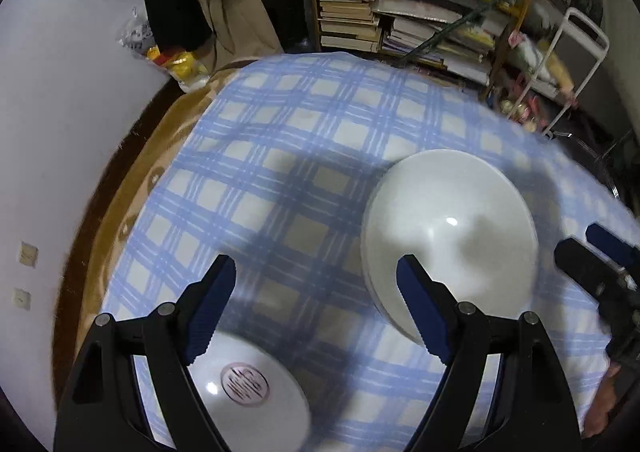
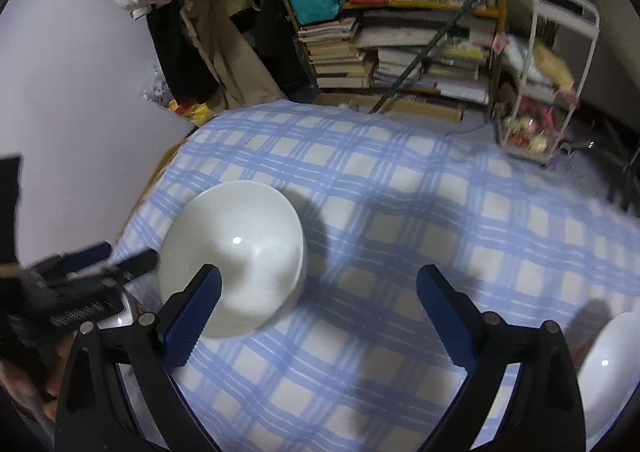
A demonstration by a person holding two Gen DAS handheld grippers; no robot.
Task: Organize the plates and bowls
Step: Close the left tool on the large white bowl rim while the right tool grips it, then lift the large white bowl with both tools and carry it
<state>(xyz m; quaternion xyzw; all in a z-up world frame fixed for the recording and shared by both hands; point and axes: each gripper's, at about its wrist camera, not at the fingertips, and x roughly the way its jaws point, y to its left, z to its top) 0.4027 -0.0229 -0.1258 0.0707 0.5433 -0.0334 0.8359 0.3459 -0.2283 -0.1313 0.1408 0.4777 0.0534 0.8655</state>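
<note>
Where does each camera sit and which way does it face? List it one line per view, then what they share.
Left wrist: on the left gripper, angled down at the blue checked tablecloth; its open fingers frame a white plate with a red emblem.
Right wrist: on the right gripper, angled down; open fingers, the left gripper at left.
Shared: upturned white ceramic bowl, cluttered bookshelf.

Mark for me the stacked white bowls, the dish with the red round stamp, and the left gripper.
stacked white bowls (image 1: 448, 220), left wrist view, on the top bowl's inner wall.
dish with the red round stamp (image 1: 256, 400), left wrist view, beside the stamp.
left gripper (image 1: 316, 280), left wrist view, midway between its open fingertips.
</note>
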